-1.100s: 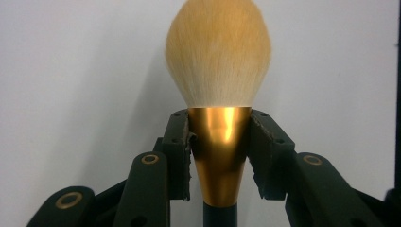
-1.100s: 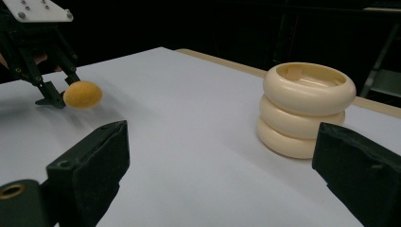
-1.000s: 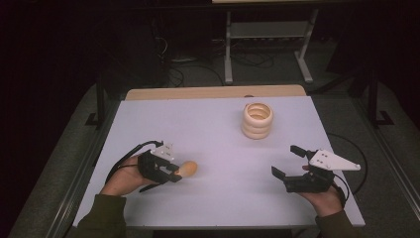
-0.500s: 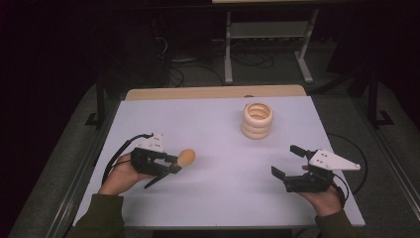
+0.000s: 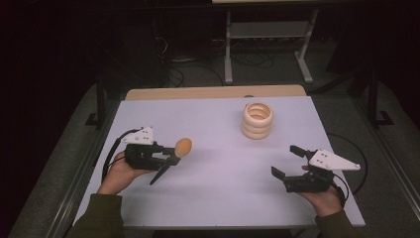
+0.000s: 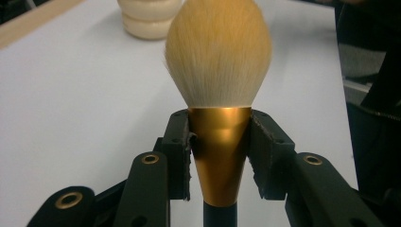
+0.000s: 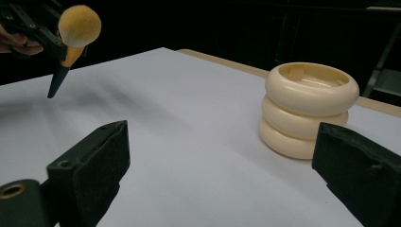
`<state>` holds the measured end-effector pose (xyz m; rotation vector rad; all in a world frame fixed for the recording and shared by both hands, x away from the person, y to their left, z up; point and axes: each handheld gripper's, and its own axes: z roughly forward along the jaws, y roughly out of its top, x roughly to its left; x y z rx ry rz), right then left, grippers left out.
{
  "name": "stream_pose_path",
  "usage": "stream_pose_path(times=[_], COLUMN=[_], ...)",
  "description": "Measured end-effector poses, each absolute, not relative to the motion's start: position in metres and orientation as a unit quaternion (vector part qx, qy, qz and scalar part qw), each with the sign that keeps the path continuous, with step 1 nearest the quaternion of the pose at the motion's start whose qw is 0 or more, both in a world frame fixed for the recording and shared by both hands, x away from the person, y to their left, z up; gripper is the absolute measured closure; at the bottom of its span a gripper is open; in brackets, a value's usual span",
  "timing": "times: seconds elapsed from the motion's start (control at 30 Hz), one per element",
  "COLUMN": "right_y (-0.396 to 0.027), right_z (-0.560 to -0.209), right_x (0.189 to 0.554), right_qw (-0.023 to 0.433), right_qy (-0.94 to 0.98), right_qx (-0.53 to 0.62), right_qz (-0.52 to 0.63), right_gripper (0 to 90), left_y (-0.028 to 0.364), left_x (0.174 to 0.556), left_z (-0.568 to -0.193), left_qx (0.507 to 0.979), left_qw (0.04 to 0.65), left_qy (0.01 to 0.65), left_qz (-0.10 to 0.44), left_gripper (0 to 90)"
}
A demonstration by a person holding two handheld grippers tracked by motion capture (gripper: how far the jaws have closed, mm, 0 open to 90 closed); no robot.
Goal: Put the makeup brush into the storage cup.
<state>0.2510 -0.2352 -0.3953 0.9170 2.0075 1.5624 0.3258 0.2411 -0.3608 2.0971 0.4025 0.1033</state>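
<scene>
A makeup brush (image 5: 179, 150) with a fluffy orange-tan head, gold ferrule and dark handle is held above the table at the left. My left gripper (image 5: 168, 157) is shut on the brush's gold ferrule (image 6: 220, 146), bristles (image 6: 218, 52) pointing away from me. From the right gripper view the brush (image 7: 75, 28) hangs in the air, handle tip down. A cream holder (image 5: 257, 120) shaped like three stacked rings stands at the back right, also seen as the ringed holder (image 7: 307, 109). My right gripper (image 5: 286, 162) rests open near the front right, nothing between its jaws.
The white table top (image 5: 218, 124) has a wooden strip along its far edge (image 5: 213, 92). A metal stand (image 5: 267, 34) and cables sit on the dark floor behind. A dark sleeve (image 6: 373, 104) shows at the right of the left gripper view.
My left gripper has lifted the brush off the table and carried it up and slightly away from me. The right gripper has stayed put.
</scene>
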Motion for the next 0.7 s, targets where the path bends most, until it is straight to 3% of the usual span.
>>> stream_pose_path(times=[0.7], right_y=[-0.221], right_z=[-0.386], right_x=[0.261], right_qw=[0.190], right_qy=[0.742], right_qx=[0.323], right_qz=[0.556], right_gripper=[7.6], left_y=[0.229], left_x=[0.324], left_z=[-0.355], left_qx=[0.804], left_qw=[0.554], left_qy=[0.203], left_qz=[0.073], left_gripper=[62.8])
